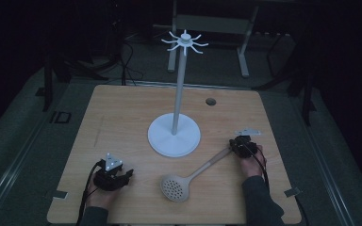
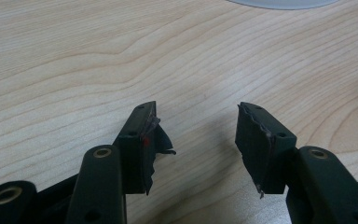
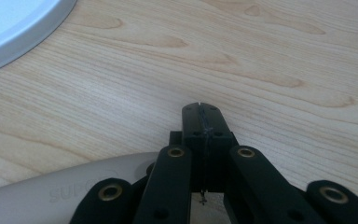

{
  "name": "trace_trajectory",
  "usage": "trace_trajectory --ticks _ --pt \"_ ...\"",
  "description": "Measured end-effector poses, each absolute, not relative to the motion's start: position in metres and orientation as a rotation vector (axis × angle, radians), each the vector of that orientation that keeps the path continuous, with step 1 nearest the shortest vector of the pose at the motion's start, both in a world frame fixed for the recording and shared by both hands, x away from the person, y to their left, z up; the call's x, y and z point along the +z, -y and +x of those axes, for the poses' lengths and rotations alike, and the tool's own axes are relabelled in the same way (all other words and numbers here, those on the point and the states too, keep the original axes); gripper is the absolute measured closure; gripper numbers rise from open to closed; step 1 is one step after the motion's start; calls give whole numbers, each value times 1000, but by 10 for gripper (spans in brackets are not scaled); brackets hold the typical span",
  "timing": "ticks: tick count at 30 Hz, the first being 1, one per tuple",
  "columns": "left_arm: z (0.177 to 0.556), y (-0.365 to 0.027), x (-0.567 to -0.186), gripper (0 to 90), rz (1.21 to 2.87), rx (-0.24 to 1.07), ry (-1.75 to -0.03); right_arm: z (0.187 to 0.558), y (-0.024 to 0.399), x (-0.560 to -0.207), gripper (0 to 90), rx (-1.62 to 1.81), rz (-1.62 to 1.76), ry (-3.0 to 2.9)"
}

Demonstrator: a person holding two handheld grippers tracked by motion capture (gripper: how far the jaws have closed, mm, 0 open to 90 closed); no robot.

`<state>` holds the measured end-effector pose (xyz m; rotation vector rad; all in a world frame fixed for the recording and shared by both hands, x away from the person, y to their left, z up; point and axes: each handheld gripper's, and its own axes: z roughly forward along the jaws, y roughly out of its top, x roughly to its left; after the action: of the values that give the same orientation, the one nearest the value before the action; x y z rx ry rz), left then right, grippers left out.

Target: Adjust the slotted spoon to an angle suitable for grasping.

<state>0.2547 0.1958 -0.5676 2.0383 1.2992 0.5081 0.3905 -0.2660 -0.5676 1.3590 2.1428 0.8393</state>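
Dim and murky from the high view, surroundings sunk in black, desk (image 1: 122, 117) faintly lit. Bright, even light in both gripper views; soft shadows under jaws, nearest parts slightly blurred.

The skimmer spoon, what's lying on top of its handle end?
The right tool sits over the spoon handle's end, jaws shut. Whether they pinch the handle is hidden.

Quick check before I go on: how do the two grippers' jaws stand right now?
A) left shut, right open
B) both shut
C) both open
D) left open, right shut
D: the left gripper shows a wide gap over bare table; the right gripper has its jaws pressed together, beside the slotted spoon's handle.
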Motion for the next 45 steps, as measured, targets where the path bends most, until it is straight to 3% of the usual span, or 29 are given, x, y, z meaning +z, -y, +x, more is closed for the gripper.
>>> trace_trajectory --ticks 12,23,37,45 --pt "251 -192 -553 493 1975 518 -1251 364 274 -569 900 940 1409 -2160" --pt "251 -173 -526 494 1973 510 -1155 333 249 -567 900 1020 1362 -2176" --pt "259 -146 -508 495 2009 491 -1071 334 272 -571 900 911 1419 -2119" --pt "264 -131 -502 493 2033 471 -1032 326 254 -571 900 952 1387 -2161"
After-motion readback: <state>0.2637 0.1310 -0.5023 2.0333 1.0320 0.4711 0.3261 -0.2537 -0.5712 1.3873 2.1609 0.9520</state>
